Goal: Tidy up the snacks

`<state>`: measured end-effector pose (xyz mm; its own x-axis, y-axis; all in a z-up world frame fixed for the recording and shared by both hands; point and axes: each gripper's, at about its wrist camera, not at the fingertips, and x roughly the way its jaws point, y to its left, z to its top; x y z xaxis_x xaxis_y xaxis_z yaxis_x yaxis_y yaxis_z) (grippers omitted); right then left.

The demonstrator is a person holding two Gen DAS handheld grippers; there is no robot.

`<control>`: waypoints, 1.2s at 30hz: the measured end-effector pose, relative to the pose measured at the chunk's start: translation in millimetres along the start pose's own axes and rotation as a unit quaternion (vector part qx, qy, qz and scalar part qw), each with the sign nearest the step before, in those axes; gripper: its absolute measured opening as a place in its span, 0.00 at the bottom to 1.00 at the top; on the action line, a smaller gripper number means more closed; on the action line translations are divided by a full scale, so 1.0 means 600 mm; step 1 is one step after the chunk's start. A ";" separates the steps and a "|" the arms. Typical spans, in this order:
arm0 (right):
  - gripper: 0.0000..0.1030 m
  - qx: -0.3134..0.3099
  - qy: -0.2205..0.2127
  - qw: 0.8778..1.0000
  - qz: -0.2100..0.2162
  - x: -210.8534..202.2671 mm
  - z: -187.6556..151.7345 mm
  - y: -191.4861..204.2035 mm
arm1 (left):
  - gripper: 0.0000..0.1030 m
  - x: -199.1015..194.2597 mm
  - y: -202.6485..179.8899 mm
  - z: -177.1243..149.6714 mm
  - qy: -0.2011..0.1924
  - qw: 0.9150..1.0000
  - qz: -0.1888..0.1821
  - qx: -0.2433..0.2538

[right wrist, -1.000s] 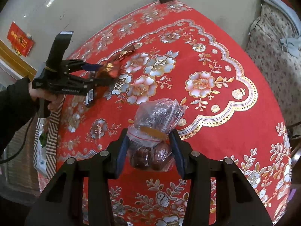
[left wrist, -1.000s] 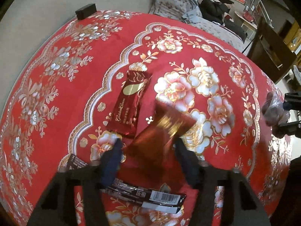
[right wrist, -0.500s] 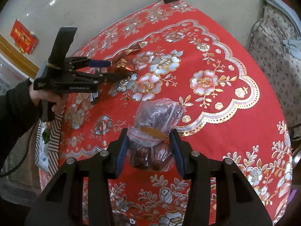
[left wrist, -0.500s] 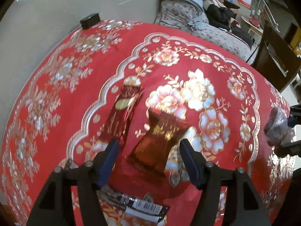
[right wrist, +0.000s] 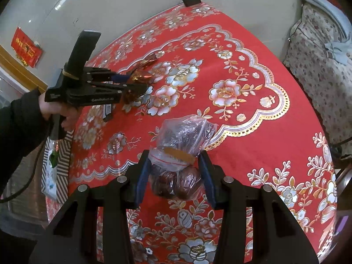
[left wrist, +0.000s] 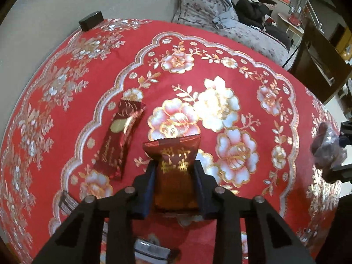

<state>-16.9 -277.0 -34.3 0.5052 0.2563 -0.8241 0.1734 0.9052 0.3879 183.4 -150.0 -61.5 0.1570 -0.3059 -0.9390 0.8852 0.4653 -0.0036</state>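
Note:
My left gripper is shut on a dark red snack packet with gold characters, low over the red flowered tablecloth. A long dark red wafer bar lies flat just to its left. A black barcoded bar lies under the gripper, mostly hidden. My right gripper is shut on a clear bag of dark red dates, held above the cloth. The left gripper shows in the right wrist view at the left, and the bag shows at the right edge of the left wrist view.
A small black box sits at the table's far edge by the wall. A dark wooden chair stands at the far right. A seated person is on a covered sofa beyond the table. A striped bag hangs at the table's left side.
My left gripper has moved forward over the dark red packet and closed on it; a moment ago its jaws were open around it. The right gripper has held the bag still.

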 end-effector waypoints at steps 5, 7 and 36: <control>0.42 -0.007 0.002 1.000 0.007 0.007 0.008 0.004 | 0.33 -0.038 -0.015 -0.040 -0.031 0.996 0.019 -0.087; 0.42 -0.013 0.007 1.000 0.013 0.015 0.016 0.009 | 0.33 -0.059 -0.027 -0.065 -0.038 0.988 0.053 -0.142; 0.42 -0.144 0.028 0.987 0.067 0.038 0.020 0.200 | 0.34 -0.206 -0.110 -0.313 -0.042 0.873 0.204 -0.440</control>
<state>25.5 -166.8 -1.7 0.4582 0.3917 -0.7979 -0.1427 0.9185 0.3689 23.7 13.0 -10.0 0.4452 -0.0087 -0.8954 0.0743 0.9969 0.0272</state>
